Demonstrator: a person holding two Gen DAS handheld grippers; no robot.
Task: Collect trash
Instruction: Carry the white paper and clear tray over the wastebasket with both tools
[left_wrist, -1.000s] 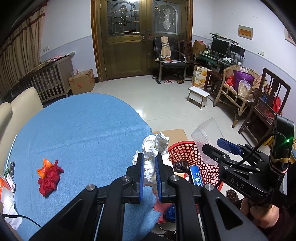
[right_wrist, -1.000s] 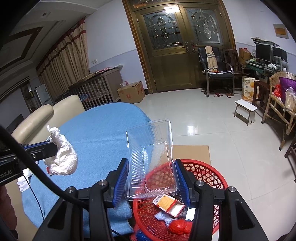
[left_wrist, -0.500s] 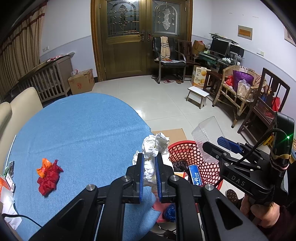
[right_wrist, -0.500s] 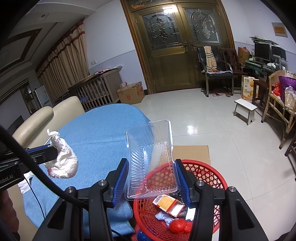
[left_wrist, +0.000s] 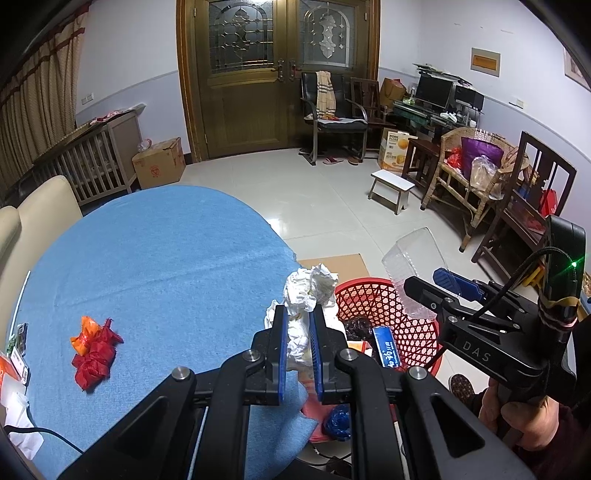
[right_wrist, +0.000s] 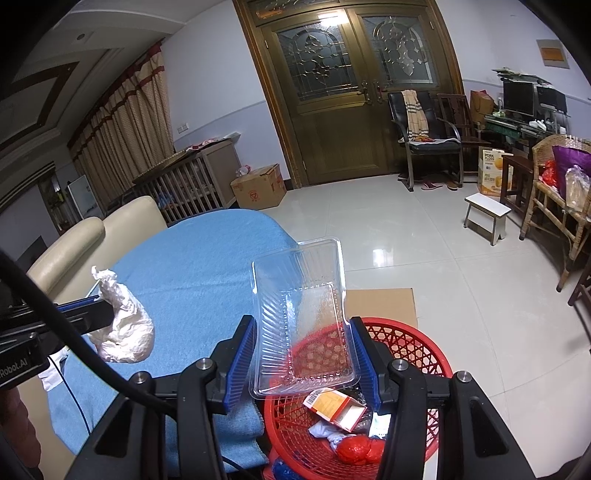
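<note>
My left gripper (left_wrist: 298, 328) is shut on a crumpled white paper wad (left_wrist: 308, 291), held over the right edge of the blue-clothed table (left_wrist: 155, 266); the wad also shows in the right wrist view (right_wrist: 123, 328). My right gripper (right_wrist: 301, 354) is shut on a clear plastic tray (right_wrist: 301, 314), held upright above the red basket (right_wrist: 417, 354). The tray also shows in the left wrist view (left_wrist: 415, 258), over the basket (left_wrist: 373, 302). A red and orange wrapper (left_wrist: 94, 354) lies on the table at the left.
The basket holds a small carton (right_wrist: 334, 404), red trash (right_wrist: 356, 448) and a blue pack (left_wrist: 384, 349). Flat cardboard (right_wrist: 380, 301) lies on the floor behind it. A cream sofa (right_wrist: 92, 236) is left of the table. A white stool (right_wrist: 487, 216) and chairs stand further off.
Almost nothing has moved. The paper wad in the left gripper has drifted slightly lower and rightward in the right wrist view; the tray stays over the basket.
</note>
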